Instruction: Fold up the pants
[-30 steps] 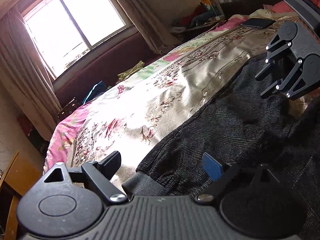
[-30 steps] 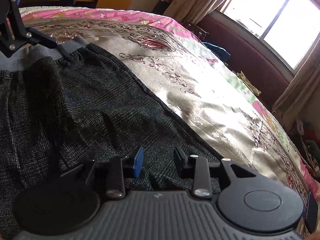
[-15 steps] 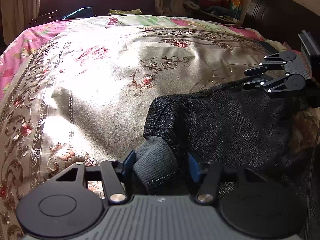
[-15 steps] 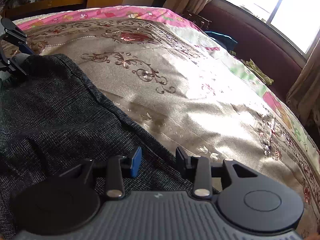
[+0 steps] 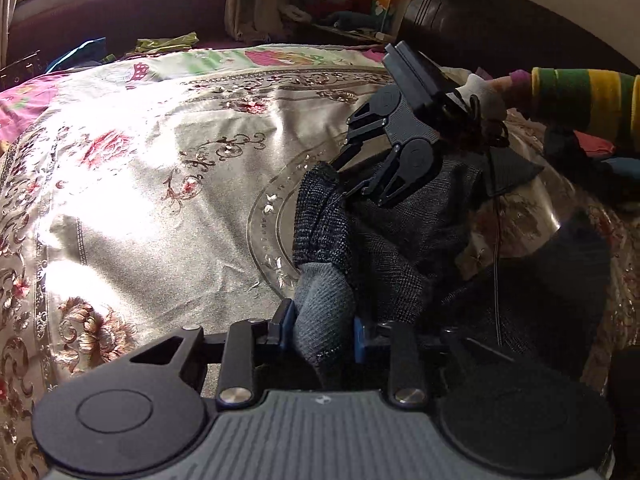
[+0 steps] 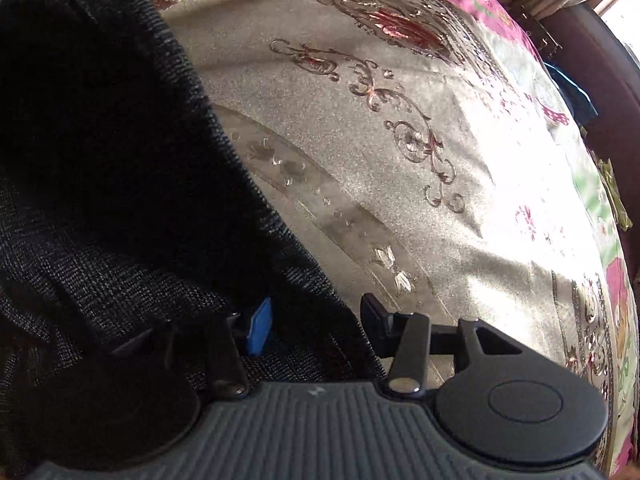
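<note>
The bed (image 5: 132, 184) is big and shiny, with gold swirls and red flowers on its cover. I can read no words or labels anywhere. My dark pants (image 5: 404, 248) lie bunched near the bed's right side, stretching from me toward my other claw. The grey cuff (image 5: 326, 312) sticks up between my left claw's (image 5: 320, 330) pads, which have just been squeezing in and now pinch it. My right claw (image 6: 314, 322) has been spreading; the pants' edge sits loose between its pads.
</note>
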A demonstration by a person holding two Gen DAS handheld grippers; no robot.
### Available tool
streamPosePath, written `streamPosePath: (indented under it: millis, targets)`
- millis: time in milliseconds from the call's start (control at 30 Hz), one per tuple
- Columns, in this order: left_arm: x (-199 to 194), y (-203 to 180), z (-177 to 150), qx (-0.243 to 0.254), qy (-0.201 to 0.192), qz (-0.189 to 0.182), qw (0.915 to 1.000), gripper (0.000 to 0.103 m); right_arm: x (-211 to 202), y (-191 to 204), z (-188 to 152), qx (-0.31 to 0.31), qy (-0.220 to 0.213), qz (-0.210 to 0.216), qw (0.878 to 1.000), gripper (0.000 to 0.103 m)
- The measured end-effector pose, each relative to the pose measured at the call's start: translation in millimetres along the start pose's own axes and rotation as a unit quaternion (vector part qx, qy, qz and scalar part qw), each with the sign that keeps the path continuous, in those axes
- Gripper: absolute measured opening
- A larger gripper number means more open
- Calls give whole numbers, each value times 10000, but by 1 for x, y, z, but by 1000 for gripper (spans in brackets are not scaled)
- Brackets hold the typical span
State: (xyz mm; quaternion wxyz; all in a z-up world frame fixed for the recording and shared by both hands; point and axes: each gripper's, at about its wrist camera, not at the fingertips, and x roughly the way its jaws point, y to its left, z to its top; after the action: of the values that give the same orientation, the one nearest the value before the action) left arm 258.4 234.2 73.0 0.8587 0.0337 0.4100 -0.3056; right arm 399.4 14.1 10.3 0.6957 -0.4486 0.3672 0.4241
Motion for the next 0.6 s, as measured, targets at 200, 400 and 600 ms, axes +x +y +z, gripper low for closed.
streamPosePath:
  millis: [200, 400, 600]
  targets:
    - [-14, -19, -14, 233, -30, 126, 9996, 40, -7, 14, 0, 212, 236, -65, 9995, 2]
    - [-28, -24, -18, 422, -234, 670, 9966, 40, -77, 28, -25, 896, -268, -593, 9939, 1]
    - [-52, -45, -16, 963, -778, 1390, 9825, 40, -204, 71, -53, 1723, -1196, -1322, 9688, 1]
